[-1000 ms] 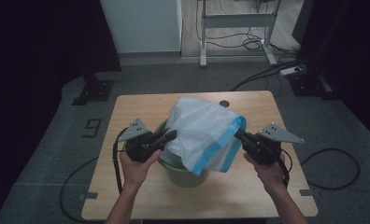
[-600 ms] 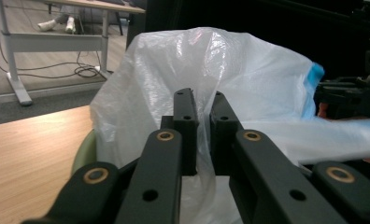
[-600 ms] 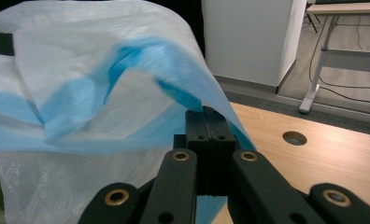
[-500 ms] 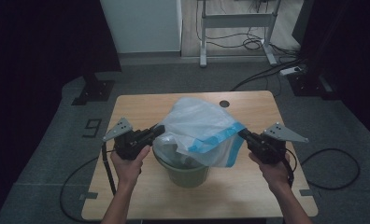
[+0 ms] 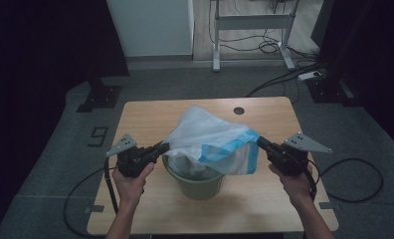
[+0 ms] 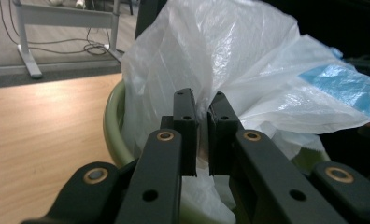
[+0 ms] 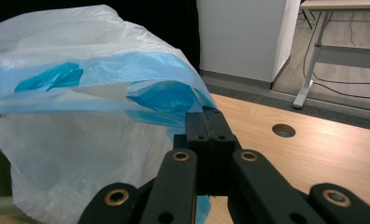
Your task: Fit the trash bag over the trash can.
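High view showed you partway through lining the green bin [image 5: 199,180] with the white plastic bag [image 5: 211,137]. The bag's lower part already hung down inside the bin, while its mouth was stretched wide and held in the air between your two grippers, not yet pulled down over the rim. I judged that the opening was done and the fitting was left: the blue-banded hem still had to be drawn around the rim on every side.

Your left gripper [image 6: 201,108] had its jaws nearly closed, with a thin fold of white film pinched between them; the bin's green rim sat just below and to the left of its jaws. Your right gripper [image 7: 206,122] was clenched tight on the bag's blue hem [image 7: 162,98], with the rest of the bag billowing out to the left of its jaws and the bare desk [image 7: 314,154] lying to the right of it. Between the grippers the bag sat directly over the bin, on the desk's middle.
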The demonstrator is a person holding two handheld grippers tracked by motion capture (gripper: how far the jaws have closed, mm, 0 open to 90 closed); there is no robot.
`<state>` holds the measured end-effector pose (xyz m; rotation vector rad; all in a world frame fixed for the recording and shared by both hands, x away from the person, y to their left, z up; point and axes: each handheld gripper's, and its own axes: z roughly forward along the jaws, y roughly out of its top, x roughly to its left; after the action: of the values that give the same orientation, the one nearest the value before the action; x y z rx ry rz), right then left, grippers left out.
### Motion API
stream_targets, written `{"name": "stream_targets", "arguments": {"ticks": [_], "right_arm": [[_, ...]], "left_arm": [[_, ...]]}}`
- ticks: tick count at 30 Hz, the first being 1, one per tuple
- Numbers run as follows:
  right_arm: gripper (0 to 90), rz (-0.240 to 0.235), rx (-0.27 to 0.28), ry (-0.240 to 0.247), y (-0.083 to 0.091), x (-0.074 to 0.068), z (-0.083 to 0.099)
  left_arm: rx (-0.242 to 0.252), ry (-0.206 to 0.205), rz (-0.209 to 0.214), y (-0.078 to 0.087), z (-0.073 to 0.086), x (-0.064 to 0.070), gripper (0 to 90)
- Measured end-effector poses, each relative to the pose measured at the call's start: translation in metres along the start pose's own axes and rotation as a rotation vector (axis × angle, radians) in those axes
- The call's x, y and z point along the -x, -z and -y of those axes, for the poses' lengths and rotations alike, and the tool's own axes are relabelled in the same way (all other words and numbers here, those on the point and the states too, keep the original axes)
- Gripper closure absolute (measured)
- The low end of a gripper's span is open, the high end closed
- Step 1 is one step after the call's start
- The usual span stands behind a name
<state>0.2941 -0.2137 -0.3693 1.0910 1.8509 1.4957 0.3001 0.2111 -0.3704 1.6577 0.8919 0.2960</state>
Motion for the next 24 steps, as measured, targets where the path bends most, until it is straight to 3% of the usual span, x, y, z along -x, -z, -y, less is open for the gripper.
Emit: {"name": "stream_targets", "arguments": {"ticks": [10,14,20,24], "right_arm": [[89.4,-0.009,0.005,-0.003,-0.011,-0.006,-0.004],[89.4,-0.01,0.004,-0.002,-0.012,-0.007,-0.004],[89.4,-0.012,0.01,0.0,-0.01,-0.007,-0.005],[89.4,-0.013,0.014,0.002,-0.008,-0.007,-0.007]], "left_arm": [[-0.059,-0.011,0.016,0.004,0.017,0.0,83.9],[-0.061,-0.022,0.032,0.004,0.017,0.001,80.9],[-0.032,-0.06,0.015,0.005,0.01,0.011,59.4],[-0.008,-0.095,-0.041,0.008,0.002,0.019,38.4]]}}
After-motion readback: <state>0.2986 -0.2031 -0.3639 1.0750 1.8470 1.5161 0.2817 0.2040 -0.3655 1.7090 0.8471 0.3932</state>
